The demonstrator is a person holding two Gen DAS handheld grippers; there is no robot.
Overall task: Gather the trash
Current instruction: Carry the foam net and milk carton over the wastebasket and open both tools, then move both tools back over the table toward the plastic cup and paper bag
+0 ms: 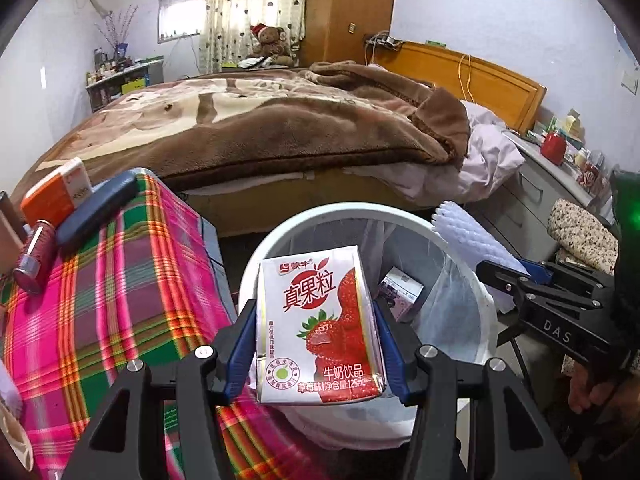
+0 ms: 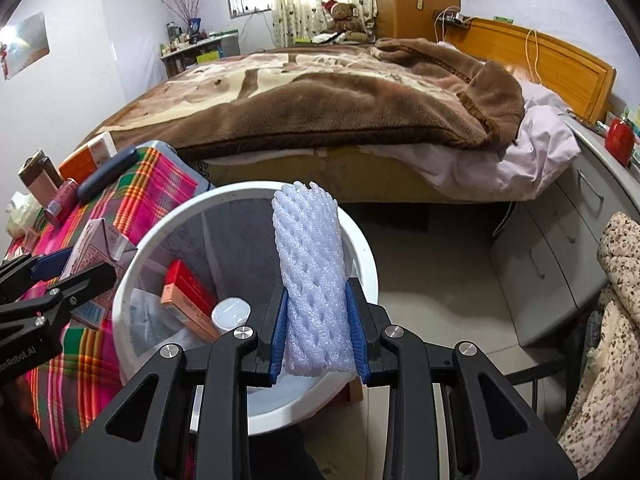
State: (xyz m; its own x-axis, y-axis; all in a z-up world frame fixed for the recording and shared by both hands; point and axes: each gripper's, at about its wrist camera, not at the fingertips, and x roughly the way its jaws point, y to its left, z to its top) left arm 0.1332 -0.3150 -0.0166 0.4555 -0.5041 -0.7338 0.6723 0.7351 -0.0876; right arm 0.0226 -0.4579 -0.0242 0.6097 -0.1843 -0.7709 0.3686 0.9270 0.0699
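My left gripper (image 1: 316, 320) is shut on a strawberry milk carton (image 1: 318, 328), held upright over the near rim of the white trash bin (image 1: 256, 256). From the right wrist view the same carton (image 2: 96, 248) and left gripper (image 2: 74, 266) hang at the bin's left rim. My right gripper (image 2: 316, 308) is shut on a white foam fruit net (image 2: 310, 276), which stands over the bin's (image 2: 368, 256) right side. In the left wrist view the net (image 1: 472, 236) and right gripper (image 1: 508, 272) reach in from the right. Inside the bin lie a red box (image 2: 188, 292), a white lid (image 2: 231, 312) and a small purple carton (image 1: 400, 292).
A side table with a pink plaid cloth (image 1: 120, 288) holds an orange box (image 1: 56, 192), a dark case (image 1: 96, 212) and a red tube (image 1: 36, 256). A bed with a brown blanket (image 1: 260, 124) lies behind. Grey drawers (image 2: 560, 240) stand at the right.
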